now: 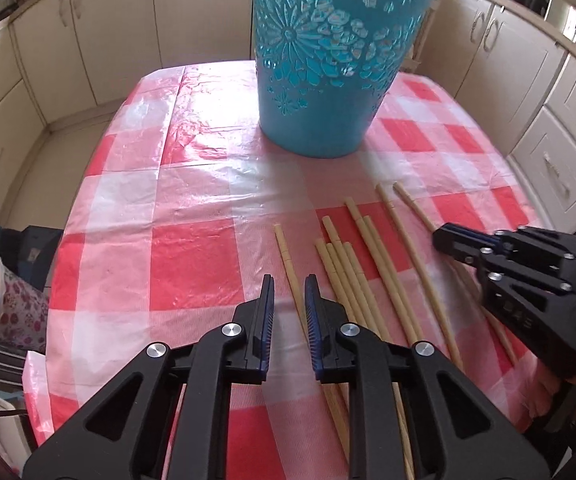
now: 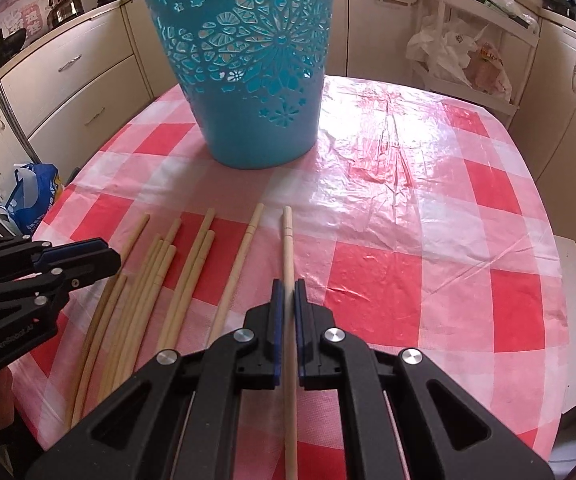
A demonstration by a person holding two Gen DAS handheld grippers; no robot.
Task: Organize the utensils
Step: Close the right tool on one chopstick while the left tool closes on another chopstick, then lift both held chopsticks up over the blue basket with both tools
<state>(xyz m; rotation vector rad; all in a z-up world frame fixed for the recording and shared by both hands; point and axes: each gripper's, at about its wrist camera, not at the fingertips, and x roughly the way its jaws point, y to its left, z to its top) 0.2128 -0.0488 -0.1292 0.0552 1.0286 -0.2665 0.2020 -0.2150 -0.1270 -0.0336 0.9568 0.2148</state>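
- Kitchen with cream cabinets all round; desk under a red-and-white checked plastic cloth.
- Left gripper: jaws narrowly apart around the leftmost chopstick, pads not clearly pressing it.
- Loose bamboo chopsticks lie side by side on the cloth between the grippers.
- Teal cut-out flower bucket stands upright at the far middle of the desk.
- Right gripper: clamped on the rightmost chopstick, tip pointing toward the bucket.

Cream kitchen cabinets surround the checked table.
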